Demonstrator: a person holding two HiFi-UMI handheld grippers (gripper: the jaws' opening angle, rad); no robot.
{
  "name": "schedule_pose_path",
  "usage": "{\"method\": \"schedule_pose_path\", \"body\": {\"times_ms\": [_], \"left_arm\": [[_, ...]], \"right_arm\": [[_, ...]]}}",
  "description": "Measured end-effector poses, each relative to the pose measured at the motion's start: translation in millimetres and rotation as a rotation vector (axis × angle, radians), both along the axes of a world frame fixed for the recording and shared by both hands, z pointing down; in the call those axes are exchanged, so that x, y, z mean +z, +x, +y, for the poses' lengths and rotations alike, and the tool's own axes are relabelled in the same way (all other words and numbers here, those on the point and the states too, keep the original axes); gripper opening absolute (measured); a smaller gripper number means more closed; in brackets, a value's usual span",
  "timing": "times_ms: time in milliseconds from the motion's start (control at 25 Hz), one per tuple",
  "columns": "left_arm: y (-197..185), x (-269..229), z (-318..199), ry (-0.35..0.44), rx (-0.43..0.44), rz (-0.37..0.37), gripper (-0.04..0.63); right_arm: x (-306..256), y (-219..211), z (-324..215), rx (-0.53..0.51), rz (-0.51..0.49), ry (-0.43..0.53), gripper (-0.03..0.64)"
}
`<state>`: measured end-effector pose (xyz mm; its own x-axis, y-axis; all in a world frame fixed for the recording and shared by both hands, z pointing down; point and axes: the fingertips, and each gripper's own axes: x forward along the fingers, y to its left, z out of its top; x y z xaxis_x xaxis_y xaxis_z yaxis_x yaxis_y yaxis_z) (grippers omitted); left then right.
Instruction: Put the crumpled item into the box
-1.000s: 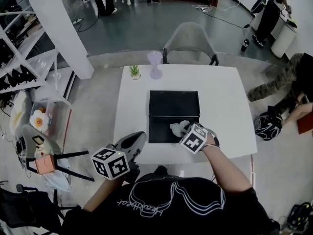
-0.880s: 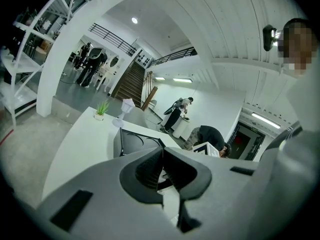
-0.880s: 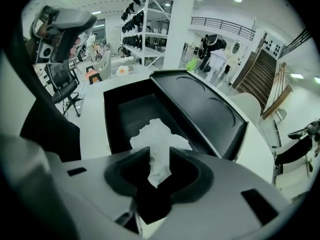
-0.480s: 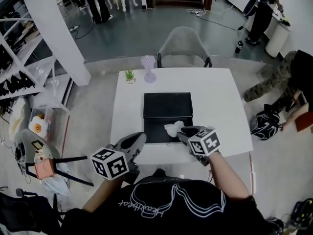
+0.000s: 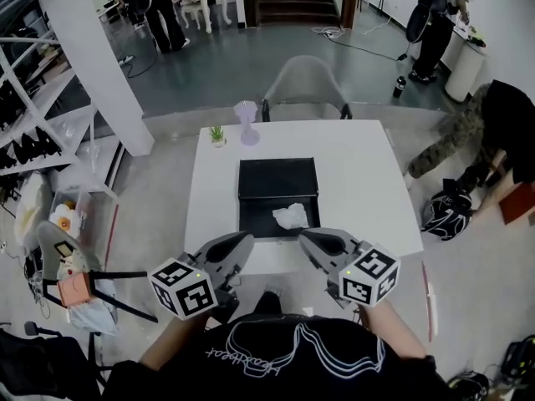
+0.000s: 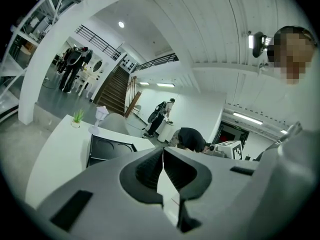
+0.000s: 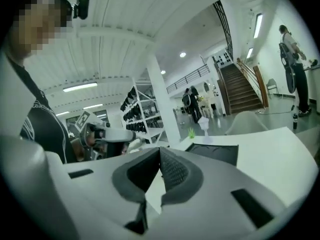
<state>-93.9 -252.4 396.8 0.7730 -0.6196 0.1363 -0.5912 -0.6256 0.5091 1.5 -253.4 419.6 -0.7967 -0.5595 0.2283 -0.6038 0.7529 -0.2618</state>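
Observation:
The black box (image 5: pixel 277 178) lies open in the middle of the white table (image 5: pixel 359 174). A crumpled white item (image 5: pixel 291 216) rests inside its near half, touched by neither gripper. My right gripper (image 5: pixel 308 239) hovers over the table's near edge, just short of the box, jaws shut and empty. My left gripper (image 5: pixel 244 240) hangs level with it on the left, also shut on nothing. In the left gripper view the closed jaws (image 6: pixel 163 160) point past the box (image 6: pixel 107 149). The right gripper view shows its closed jaws (image 7: pixel 160 168) with the box (image 7: pixel 215 153) beyond.
A small potted plant (image 5: pixel 217 134) and a lilac vase (image 5: pixel 246 124) stand at the table's far left edge. A grey chair (image 5: pixel 305 78) faces the far side. A person (image 5: pixel 476 136) bends over at the right beside a helmet (image 5: pixel 443 215). Shelving (image 5: pixel 33 124) lines the left.
My right gripper has let go of the crumpled item, drawn back from the box toward me and shut. The item now lies in the box. The left gripper has barely moved.

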Motion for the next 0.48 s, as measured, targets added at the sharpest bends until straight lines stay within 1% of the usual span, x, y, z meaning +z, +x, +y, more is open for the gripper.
{"method": "schedule_pose_path", "body": {"times_ms": [120,320,400,480], "left_arm": [[8.5,-11.2,13.8,0.033,0.029,0.009,0.008],[21.3,-15.8,32.4,0.063,0.072,0.016,0.008],[25.1,-13.2,37.2,0.068,0.087,0.022,0.008],[28.7,-11.6,41.0,0.064,0.097,0.034,0.008]], "right_arm": [[-20.4,-0.1,20.2,-0.015,-0.072,0.060,0.003],[-33.4,8.6,40.6,-0.005,-0.194,0.057,0.003],[-34.6,10.8,46.4,0.003,-0.221,0.066,0.003],[-34.3,12.1,51.2,0.013,-0.221,0.080,0.003]]}}
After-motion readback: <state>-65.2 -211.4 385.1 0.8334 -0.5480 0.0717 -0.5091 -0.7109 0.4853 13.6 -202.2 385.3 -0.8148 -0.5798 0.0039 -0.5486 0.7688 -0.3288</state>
